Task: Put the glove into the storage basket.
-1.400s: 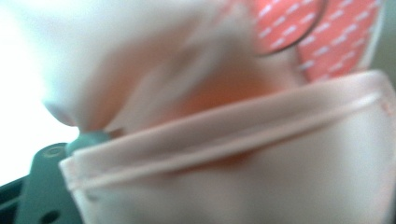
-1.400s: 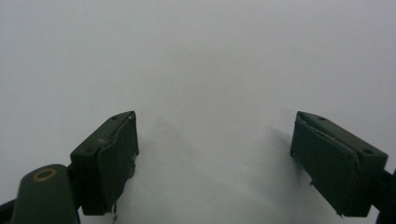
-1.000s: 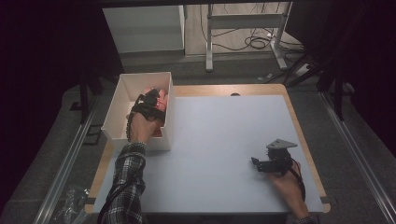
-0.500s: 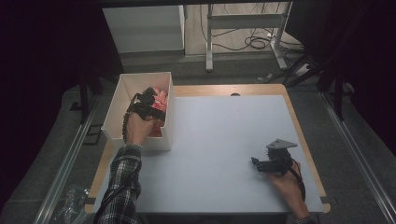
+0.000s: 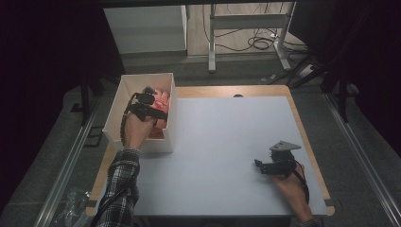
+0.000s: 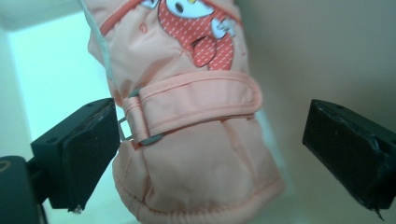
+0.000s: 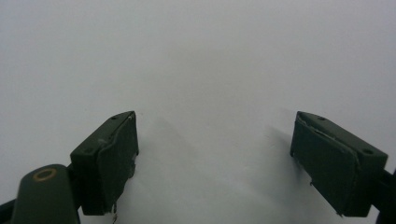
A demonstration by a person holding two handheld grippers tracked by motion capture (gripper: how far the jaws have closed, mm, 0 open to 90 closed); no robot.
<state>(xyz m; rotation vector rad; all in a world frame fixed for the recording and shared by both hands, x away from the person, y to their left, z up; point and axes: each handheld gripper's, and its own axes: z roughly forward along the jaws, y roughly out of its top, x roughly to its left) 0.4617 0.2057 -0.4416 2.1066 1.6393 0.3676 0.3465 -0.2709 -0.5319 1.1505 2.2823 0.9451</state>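
A pale grey bench (image 5: 227,142) with a wooden rim stands in a dark room (cables lie on the floor beyond). The left tool (image 6: 205,140), jaws wide apart, straddles a peach mitten (image 6: 196,154) inside the white box (image 5: 118,113), cuff towards the camera, long axis running away. The right tool (image 7: 215,158) rests wide open, holding nothing.

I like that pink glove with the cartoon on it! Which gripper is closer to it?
Left. The left gripper is inside the white box, its open jaws either side of the pink glove. The right gripper rests far away across the table.
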